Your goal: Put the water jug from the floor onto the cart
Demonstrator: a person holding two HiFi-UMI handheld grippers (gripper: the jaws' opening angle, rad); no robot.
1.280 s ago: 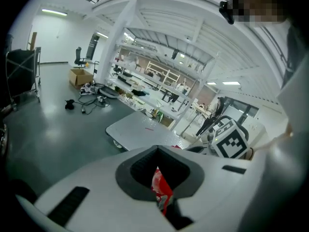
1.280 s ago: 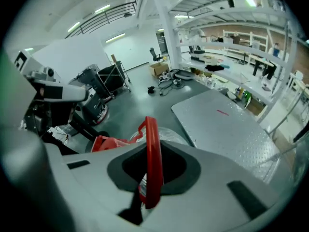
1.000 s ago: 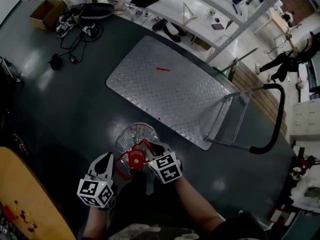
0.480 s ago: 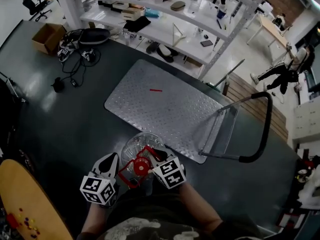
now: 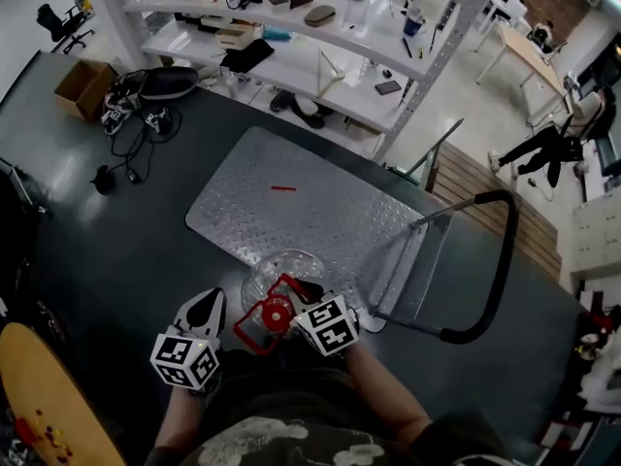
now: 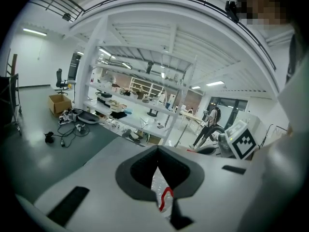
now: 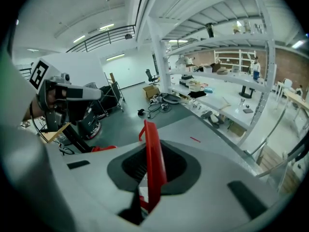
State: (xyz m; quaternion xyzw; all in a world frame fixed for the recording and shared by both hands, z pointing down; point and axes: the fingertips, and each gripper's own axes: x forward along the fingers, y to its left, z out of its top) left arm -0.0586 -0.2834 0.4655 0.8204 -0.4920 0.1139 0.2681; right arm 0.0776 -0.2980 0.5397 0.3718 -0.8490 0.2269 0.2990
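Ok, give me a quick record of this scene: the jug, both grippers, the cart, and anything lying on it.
water jug: clear, with a red handle on top, at the near edge of the cart
left gripper: shut on the red handle
right gripper: shut on the red handle
cart: flat patterned metal, push bar at its right end
on the cart: one small red item
task state: jug gripped by both grippers, not released

The water jug (image 5: 286, 266) at 6 o'clock showed only its top, the base hidden; the yellow board (image 5: 39, 386) at 8 o'clock ran off the edge.
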